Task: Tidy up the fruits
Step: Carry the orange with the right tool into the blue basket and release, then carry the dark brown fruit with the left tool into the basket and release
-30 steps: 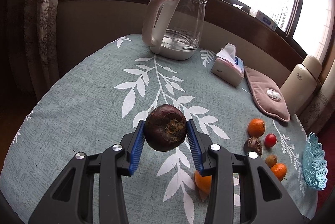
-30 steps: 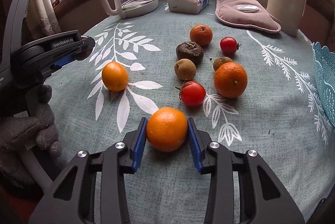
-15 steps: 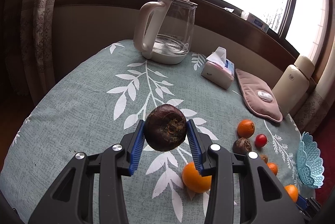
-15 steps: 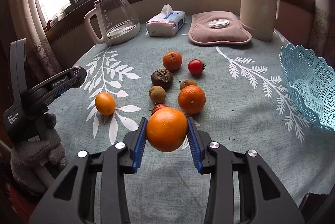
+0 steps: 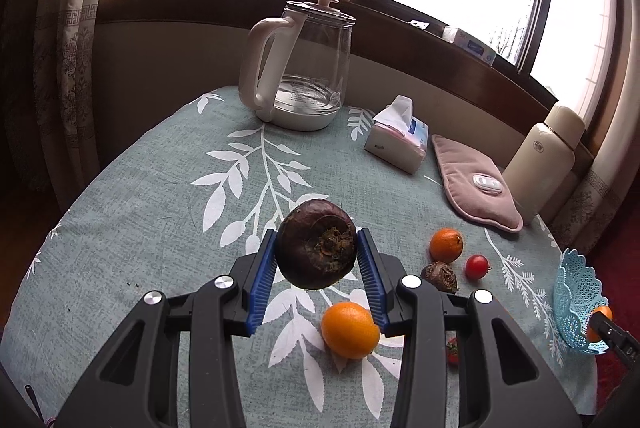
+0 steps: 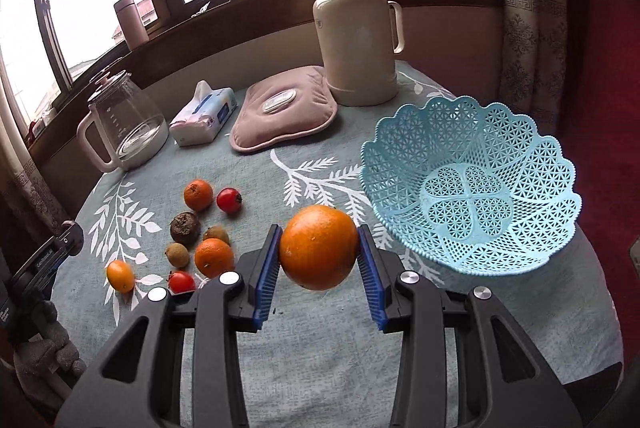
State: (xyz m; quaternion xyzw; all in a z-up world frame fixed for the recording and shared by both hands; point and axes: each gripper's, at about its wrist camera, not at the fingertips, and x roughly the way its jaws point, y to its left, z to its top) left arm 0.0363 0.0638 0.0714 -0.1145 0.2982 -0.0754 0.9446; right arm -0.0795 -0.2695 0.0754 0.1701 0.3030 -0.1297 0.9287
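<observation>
My left gripper (image 5: 317, 243) is shut on a dark purple round fruit (image 5: 316, 242), held above the leaf-print tablecloth. My right gripper (image 6: 318, 248) is shut on a large orange (image 6: 318, 247), lifted just left of the light blue lattice basket (image 6: 516, 144), which holds nothing. On the cloth lie several loose fruits: an orange (image 6: 214, 257), a small orange (image 6: 120, 275), a tangerine (image 6: 198, 194), two red tomatoes (image 6: 229, 200) (image 6: 181, 281), a dark shrivelled fruit (image 6: 185, 227) and two brown kiwis (image 6: 177, 254). In the left wrist view the small orange (image 5: 350, 324) lies just below my fingers.
A glass kettle (image 6: 124, 124), a tissue pack (image 6: 204, 116), a pink heat pad (image 6: 284, 108) and a cream thermos (image 6: 356, 28) stand along the table's far side. A gloved hand (image 6: 44, 348) holds the left gripper at the left edge of the right wrist view.
My right gripper lifted the large orange off the cloth and swung right, bringing the blue basket close. The left gripper kept nearly still with its dark fruit.
</observation>
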